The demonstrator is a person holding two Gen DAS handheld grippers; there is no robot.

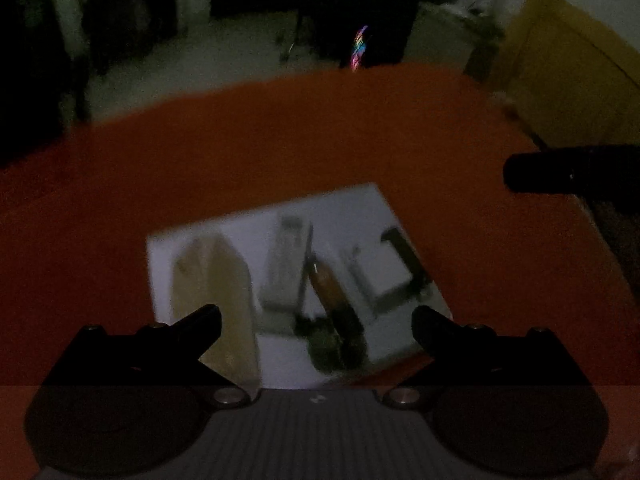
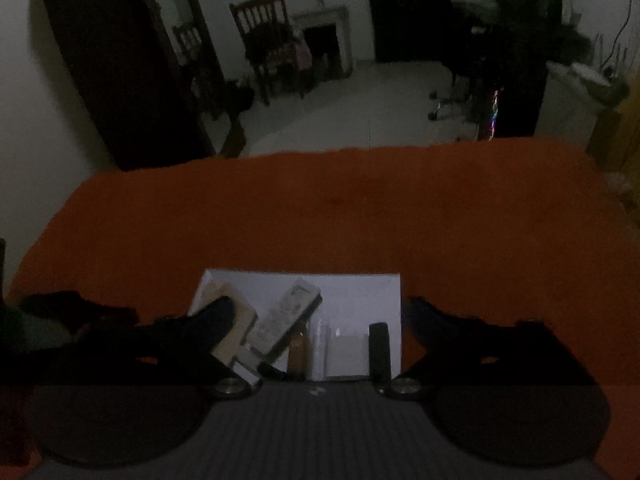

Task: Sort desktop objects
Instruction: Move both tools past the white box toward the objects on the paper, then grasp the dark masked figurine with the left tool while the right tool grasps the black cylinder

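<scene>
A white sheet lies on the orange tablecloth with several small objects on it: a beige block, a white remote-like device, a brown tube, a white box and a dark bar. My left gripper is open just above the sheet's near edge. In the right wrist view the same sheet holds the beige block, the white device, the brown tube, the white box and the dark bar. My right gripper is open over them.
The orange cloth covers the whole table, and its far edge drops to a pale floor. A yellow-brown box stands at the table's right. The other gripper's dark tip shows at the right. A wooden chair stands beyond the table. The room is dim.
</scene>
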